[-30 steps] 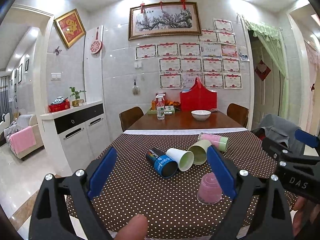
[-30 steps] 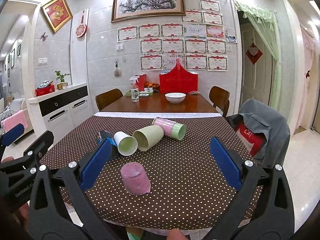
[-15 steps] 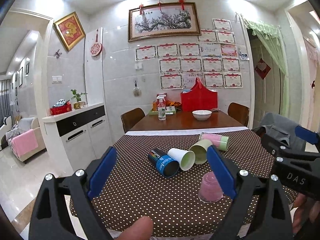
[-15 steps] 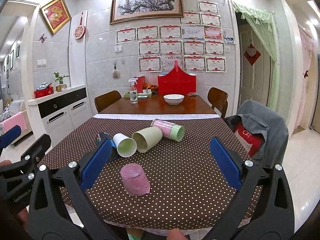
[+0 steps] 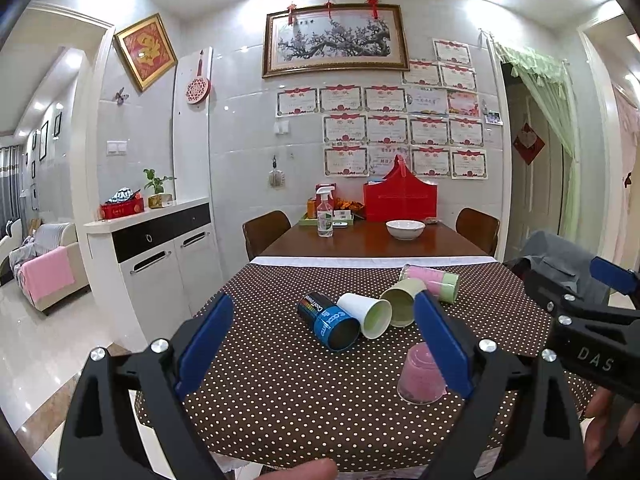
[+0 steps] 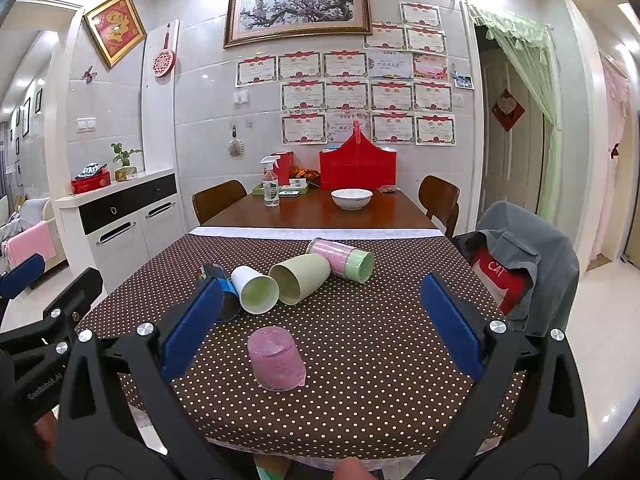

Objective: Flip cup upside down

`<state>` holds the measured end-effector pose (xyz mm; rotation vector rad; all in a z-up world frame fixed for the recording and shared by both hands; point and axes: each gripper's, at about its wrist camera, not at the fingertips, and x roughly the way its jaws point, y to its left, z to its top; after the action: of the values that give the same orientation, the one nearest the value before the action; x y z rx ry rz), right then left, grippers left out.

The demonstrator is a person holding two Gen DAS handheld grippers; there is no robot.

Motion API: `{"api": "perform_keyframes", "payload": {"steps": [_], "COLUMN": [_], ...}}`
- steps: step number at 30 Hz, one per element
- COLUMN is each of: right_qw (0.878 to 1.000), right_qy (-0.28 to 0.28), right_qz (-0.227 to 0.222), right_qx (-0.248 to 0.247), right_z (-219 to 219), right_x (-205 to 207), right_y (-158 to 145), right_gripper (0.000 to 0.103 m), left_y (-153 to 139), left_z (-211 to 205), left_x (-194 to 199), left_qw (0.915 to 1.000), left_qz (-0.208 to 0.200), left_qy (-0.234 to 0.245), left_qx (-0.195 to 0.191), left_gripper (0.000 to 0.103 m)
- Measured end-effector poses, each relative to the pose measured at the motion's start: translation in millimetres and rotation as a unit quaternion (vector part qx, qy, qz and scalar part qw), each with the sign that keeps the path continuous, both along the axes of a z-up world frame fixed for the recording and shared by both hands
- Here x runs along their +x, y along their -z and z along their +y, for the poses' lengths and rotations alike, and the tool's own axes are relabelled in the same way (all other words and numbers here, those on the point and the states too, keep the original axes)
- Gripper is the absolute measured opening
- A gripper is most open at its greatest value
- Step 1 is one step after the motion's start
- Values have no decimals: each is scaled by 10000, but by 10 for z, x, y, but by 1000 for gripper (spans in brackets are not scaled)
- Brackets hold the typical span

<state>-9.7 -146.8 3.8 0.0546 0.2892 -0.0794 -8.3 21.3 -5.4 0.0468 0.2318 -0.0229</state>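
Observation:
A pink cup [image 6: 276, 360] stands upside down on the dotted brown tablecloth [image 6: 380, 344] near the front edge; it also shows in the left wrist view [image 5: 420, 374]. Behind it lie on their sides a blue can [image 5: 330, 320], a white cup [image 5: 368, 312], a pale green cup [image 5: 400, 304] and a pink-and-green tumbler [image 5: 432, 278]. My left gripper [image 5: 324, 340] is open and empty, held back from the table's front edge. My right gripper [image 6: 320, 328] is open and empty, also off the front edge, to the right of the left one.
Beyond the cloth, the wooden table carries a white bowl [image 6: 351, 198], a spray bottle [image 6: 271, 184] and a red box [image 6: 358, 166]. A chair draped with a grey jacket [image 6: 528, 252] stands at the right. A white sideboard [image 6: 120, 216] is at the left.
Both grippers have drawn slightly back and up from the table. The cups have not moved.

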Motion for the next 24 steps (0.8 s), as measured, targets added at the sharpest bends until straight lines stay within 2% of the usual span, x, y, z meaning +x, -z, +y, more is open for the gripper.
{"api": "perform_keyframes", "payload": {"steps": [24], "right_qw": [10000], "right_qy": [-36], "right_qz": [29], "right_qx": [25], "right_z": [36], "right_x": [22], "right_y": [1], "right_gripper": [97], "left_y": [2], "left_z": [13], "left_x": [8], "left_qw": [9999], "left_qz": [21], "left_qy": [110], "left_qx": [18], "left_gripper": [90]}}
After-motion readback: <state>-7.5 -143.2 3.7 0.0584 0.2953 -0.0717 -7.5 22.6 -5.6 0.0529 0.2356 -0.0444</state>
